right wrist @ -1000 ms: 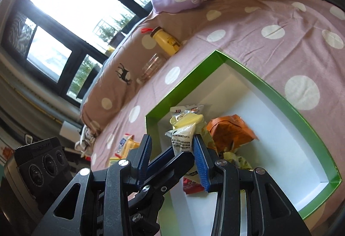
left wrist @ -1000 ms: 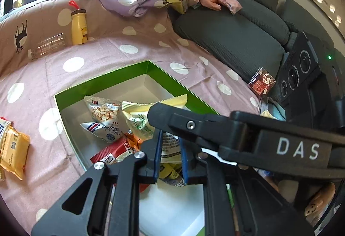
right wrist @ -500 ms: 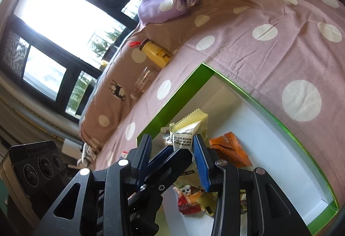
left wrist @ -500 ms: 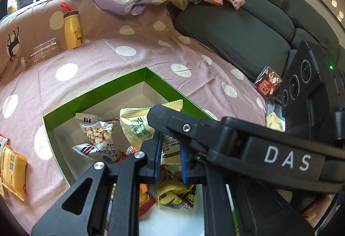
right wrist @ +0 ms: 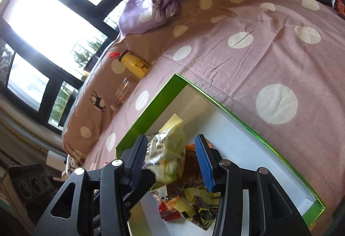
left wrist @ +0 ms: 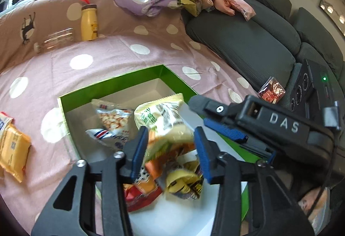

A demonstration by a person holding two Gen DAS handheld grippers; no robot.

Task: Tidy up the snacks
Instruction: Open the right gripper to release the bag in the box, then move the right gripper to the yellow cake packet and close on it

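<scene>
Plainly the green box (left wrist: 112,87) holds the snack pile; above it the pale yellow packet (left wrist: 163,119) sits loose between both grippers' just-opened jaws. Left gripper (left wrist: 170,149) and right gripper (right wrist: 172,156) crowd together, so judging by that, the packet may snag on a pad or land askew.

Both wrist cams look down close over the same green box (left wrist: 120,83) (right wrist: 151,111), from opposite sides, left facing the sofa (left wrist: 248,42).

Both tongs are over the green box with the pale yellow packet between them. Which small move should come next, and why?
Probably draw the left tongs back: their jaws have just been opening, the pale yellow packet hangs loose over the green box, and an orange packet waits outside.
</scene>
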